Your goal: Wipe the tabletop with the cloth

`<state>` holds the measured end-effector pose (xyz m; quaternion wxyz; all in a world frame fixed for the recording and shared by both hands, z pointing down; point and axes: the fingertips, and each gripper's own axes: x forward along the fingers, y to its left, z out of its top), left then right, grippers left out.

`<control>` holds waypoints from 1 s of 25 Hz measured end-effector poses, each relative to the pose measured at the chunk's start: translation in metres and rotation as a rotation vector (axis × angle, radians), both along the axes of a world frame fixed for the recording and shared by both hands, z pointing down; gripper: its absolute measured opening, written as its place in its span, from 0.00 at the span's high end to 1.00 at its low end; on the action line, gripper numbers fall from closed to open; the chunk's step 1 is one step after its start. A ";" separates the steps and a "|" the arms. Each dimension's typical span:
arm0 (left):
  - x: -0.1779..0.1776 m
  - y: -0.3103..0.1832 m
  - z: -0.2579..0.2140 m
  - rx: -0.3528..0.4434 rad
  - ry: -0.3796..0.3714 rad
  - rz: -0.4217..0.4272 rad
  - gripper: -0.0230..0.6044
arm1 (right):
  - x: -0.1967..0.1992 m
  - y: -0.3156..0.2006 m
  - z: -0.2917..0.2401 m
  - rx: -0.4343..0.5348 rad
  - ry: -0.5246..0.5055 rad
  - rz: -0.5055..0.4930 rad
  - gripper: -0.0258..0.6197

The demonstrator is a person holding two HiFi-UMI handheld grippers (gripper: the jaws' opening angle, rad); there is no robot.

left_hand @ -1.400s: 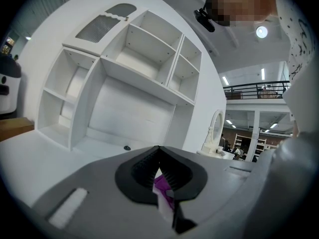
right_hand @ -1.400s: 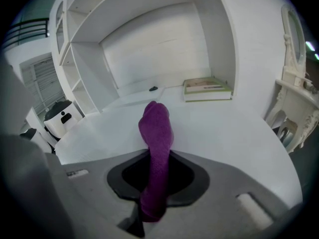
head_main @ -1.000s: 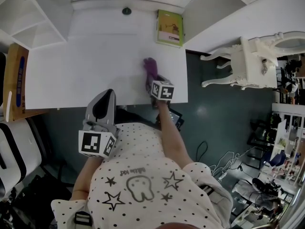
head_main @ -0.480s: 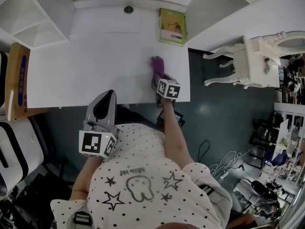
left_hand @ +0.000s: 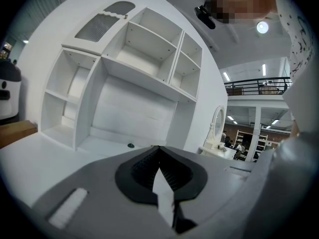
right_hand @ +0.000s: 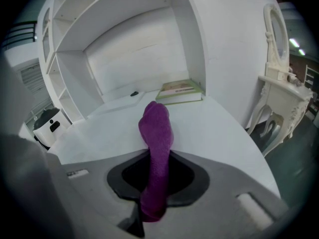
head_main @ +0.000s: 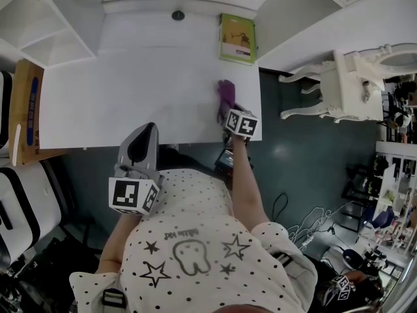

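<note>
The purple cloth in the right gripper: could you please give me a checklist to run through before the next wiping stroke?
1. The cloth is clamped in the right gripper: ok.
2. The cloth is pressed flat on the tabletop: cannot tell.
3. The left gripper is shut, empty and off the tabletop: ok.
4. The book lies apart from the cloth, at the back: ok.
5. Room for a stroke further right: not ok, the edge is close.

a green book (head_main: pixel 237 38) lies flat at top centre, a small dark round thing (head_main: pixel 178 15) to its left. a cardboard box (head_main: pixel 25 109) sits at the left edge, white ornate furniture (head_main: pixel 355 83) at the right, open white shelves (head_main: pixel 39 18) upper left.
</note>
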<state>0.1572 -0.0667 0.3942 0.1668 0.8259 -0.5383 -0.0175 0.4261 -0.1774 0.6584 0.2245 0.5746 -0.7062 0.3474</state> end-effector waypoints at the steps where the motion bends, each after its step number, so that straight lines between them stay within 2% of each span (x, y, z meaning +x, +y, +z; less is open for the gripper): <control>1: -0.002 -0.001 0.000 0.002 0.001 -0.007 0.97 | 0.003 -0.001 0.000 -0.001 0.003 0.004 0.86; 25: 0.004 -0.016 -0.011 0.039 -0.009 0.005 0.96 | 0.055 -0.009 0.001 -0.035 0.104 -0.009 0.86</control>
